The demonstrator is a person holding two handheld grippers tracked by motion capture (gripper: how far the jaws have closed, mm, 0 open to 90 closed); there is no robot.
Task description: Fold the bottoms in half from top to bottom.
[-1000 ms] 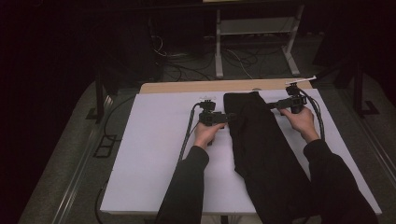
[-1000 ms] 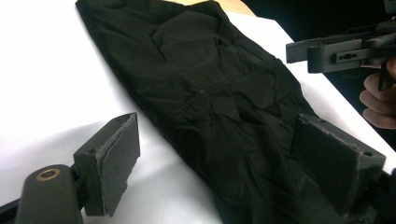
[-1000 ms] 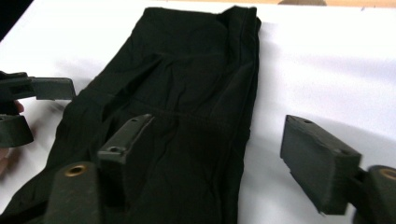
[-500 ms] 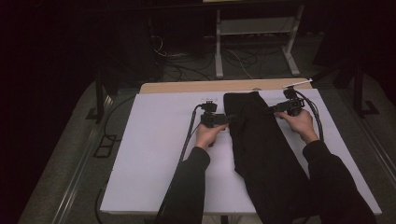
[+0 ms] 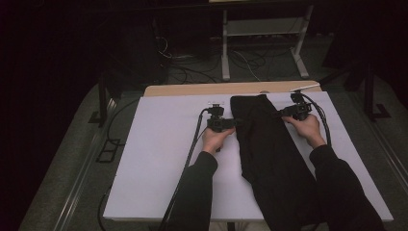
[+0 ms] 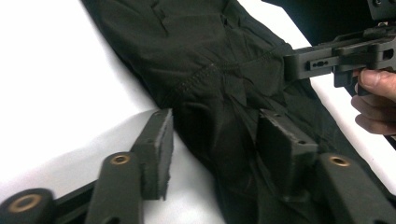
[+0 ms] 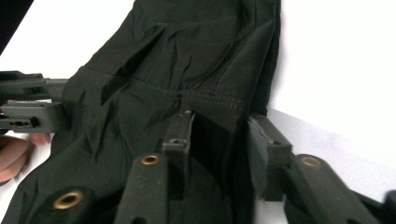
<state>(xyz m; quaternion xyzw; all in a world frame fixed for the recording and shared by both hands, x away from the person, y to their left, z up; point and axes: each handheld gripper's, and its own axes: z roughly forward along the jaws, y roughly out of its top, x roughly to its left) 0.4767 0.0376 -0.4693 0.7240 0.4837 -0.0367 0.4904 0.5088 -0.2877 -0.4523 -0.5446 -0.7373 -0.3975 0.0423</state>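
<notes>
A long black garment [image 5: 269,159] lies lengthwise on the white table [image 5: 159,159], right of centre. My left gripper [image 5: 235,123] is at the garment's left edge near its far end. In the left gripper view it [image 6: 215,123] is open: one jaw rests on the white surface, the other over the black cloth [image 6: 210,60]. My right gripper [image 5: 280,114] is at the opposite edge, pointing inward. In the right gripper view its jaws [image 7: 219,121] stand apart, with a fold of the seamed cloth [image 7: 196,56] lying between them and draped on one jaw.
A brown board [image 5: 216,89] borders the table's far edge. Beyond it, a metal shelf frame [image 5: 262,33] and cables lie on the dark floor. The white surface to the left of the garment is bare.
The right gripper has shifted slightly left and nearer, onto the garment's right edge. The left gripper has stayed almost where it was at the left edge.
</notes>
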